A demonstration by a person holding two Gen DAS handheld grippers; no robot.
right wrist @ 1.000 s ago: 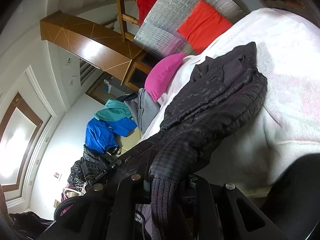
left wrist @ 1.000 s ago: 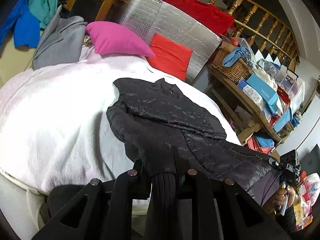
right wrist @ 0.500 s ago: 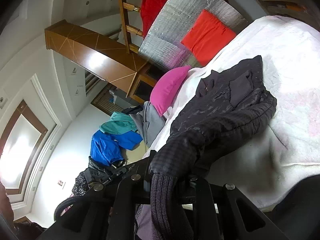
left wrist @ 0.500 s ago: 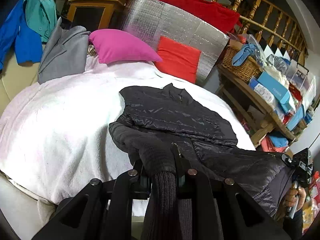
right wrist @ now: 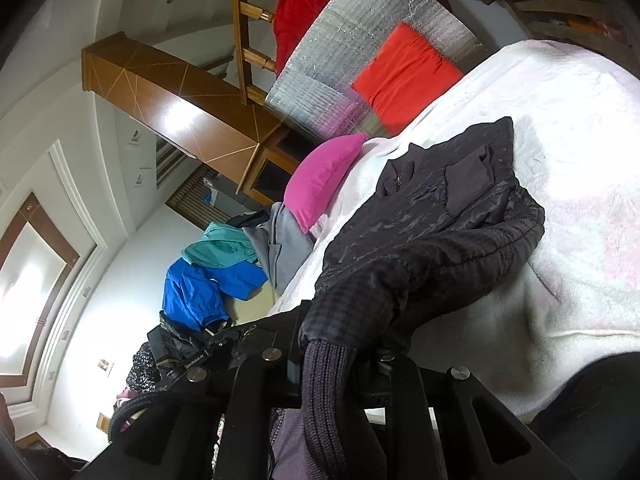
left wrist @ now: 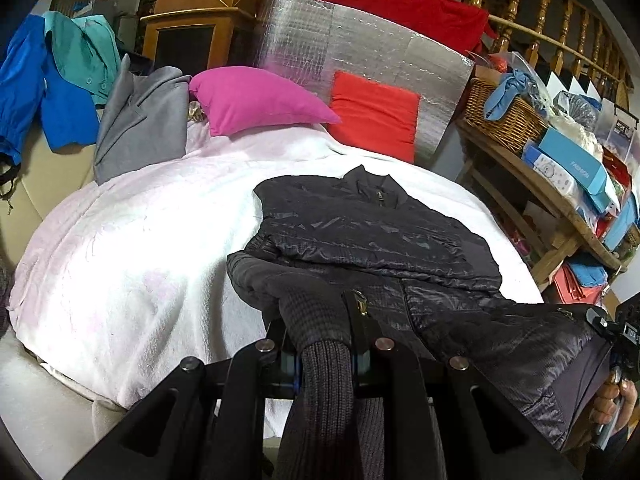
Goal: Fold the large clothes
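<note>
A cluttered room is seen, and a white blanket (left wrist: 132, 240) is spread as the folding surface, with a pink pillow (left wrist: 256, 100) and a red cushion (left wrist: 374, 114) propped at its far end against a silver panel (left wrist: 360, 56). The black jacket (left wrist: 372, 228) is laid collar-away on the blanket, its upper body flat while the near hem is lifted off the edge. The left gripper (left wrist: 324, 354) is clamped shut on a ribbed cuff (left wrist: 326, 372) and the bunched lower corner beside the zip. The right gripper (right wrist: 338, 360) is likewise closed tight on the other ribbed cuff (right wrist: 326, 392), sleeve and hem gathered together. With 2 corners pinched like this, the bottom edge is kept taut, presumably so it can be carried toward the collar for a clean half fold. A slip of the slick shell fabric is judged the main risk. Spare garments, a grey coat (left wrist: 140, 120) among them, are piled aside.
</note>
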